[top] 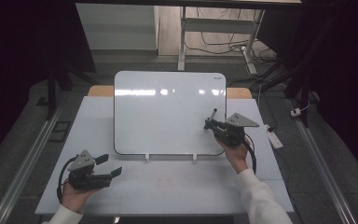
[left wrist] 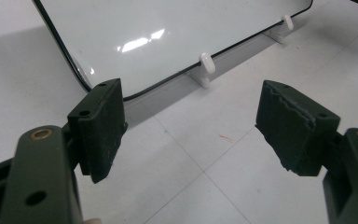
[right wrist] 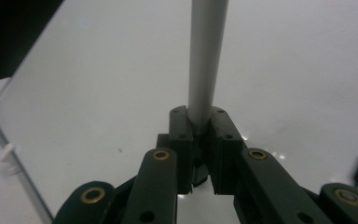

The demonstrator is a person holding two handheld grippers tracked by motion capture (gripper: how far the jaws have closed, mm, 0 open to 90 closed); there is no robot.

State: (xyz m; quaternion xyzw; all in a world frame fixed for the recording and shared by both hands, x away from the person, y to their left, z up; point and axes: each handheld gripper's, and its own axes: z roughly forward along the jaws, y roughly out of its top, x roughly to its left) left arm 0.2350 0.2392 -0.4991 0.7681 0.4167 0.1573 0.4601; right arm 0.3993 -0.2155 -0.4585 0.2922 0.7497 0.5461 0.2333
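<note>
Two grippers in play. Left gripper point(top: 109, 173) sits nearest, at about 7 o'clock on the worktop point(top: 168, 186), held in the person's left hand point(top: 74, 196). Its fingers point(left wrist: 100, 128) are spread wide, nothing between them and touching nothing; bare worktop point(left wrist: 205, 154) shows through the gap, with a faint red mark point(left wrist: 225, 138) on it.

Right gripper point(top: 208, 124) is farther in, at about 3 o'clock, held in the right hand point(top: 237, 154) over the lower right part of the whiteboard point(top: 168, 112). Its fingers point(right wrist: 179, 135) are pinched narrow on a marker point(right wrist: 206, 56); the grey barrel runs straight out from between them, over the board face. In the high view the marker point(top: 213, 113) points up and away from the hand toward 12 o'clock. Can't tell if the tip touches the board.

Whiteboard is blank, propped tilted on two small white clips point(top: 147, 157) at its lower edge, centre of the white worktop.

Beyond, at 12 o'clock: grey floor, white desk legs point(top: 182, 42), loose cables point(top: 223, 44). Dark at both sides.
</note>
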